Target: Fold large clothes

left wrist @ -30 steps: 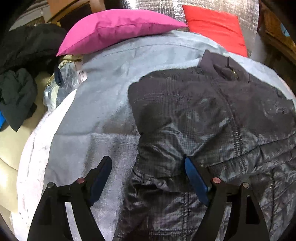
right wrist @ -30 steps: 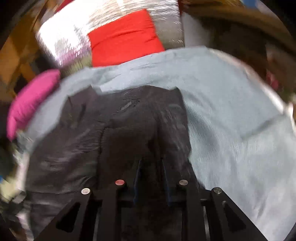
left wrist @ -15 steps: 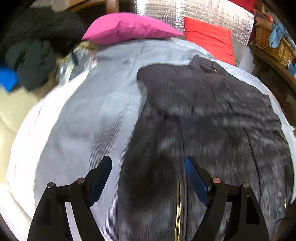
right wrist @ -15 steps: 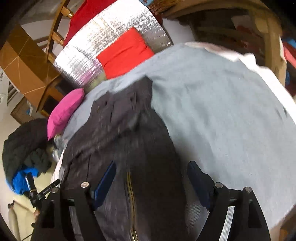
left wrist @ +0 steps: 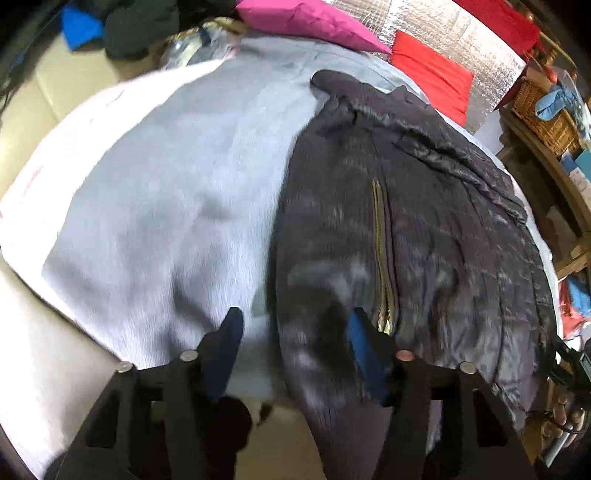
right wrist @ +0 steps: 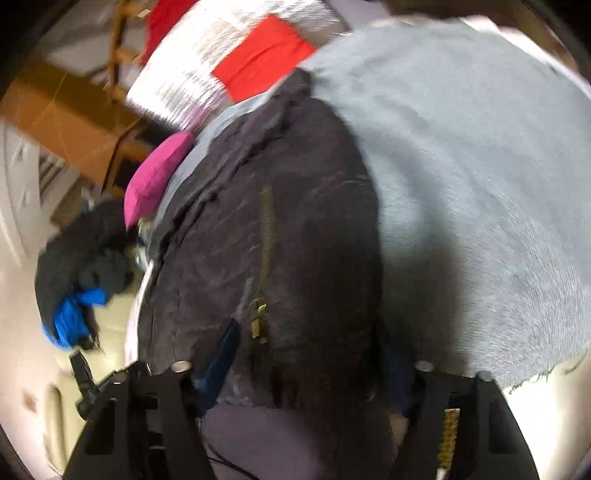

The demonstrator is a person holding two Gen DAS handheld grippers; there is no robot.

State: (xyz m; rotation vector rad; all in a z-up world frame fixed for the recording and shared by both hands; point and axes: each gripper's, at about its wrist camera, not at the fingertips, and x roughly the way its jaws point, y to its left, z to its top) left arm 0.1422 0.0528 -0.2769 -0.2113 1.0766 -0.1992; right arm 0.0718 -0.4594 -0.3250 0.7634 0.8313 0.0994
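Observation:
A dark quilted jacket (left wrist: 424,240) lies flat on the grey blanket (left wrist: 166,184), its brass zipper (left wrist: 380,240) running up the middle. My left gripper (left wrist: 295,332) hovers at the jacket's lower left edge with its jaws closing. One pad is over the blanket and the other over the jacket, and neither presses. In the right wrist view the jacket (right wrist: 277,221) and its zipper (right wrist: 264,240) fill the centre. My right gripper (right wrist: 310,362) straddles the hem there, jaws closing, with fabric bulging between them. Its right finger is partly hidden by the cloth.
A pink pillow (left wrist: 306,18) and a red pillow (left wrist: 432,70) lie at the head of the bed. A pile of dark and blue clothes (right wrist: 74,251) sits left of it. A wicker basket (left wrist: 543,110) stands on a wooden shelf at the right.
Both grippers drew back from the jacket's upper part to its hem at the bed's near edge. The right let go of the fabric and opened wide. Both jaws have since narrowed.

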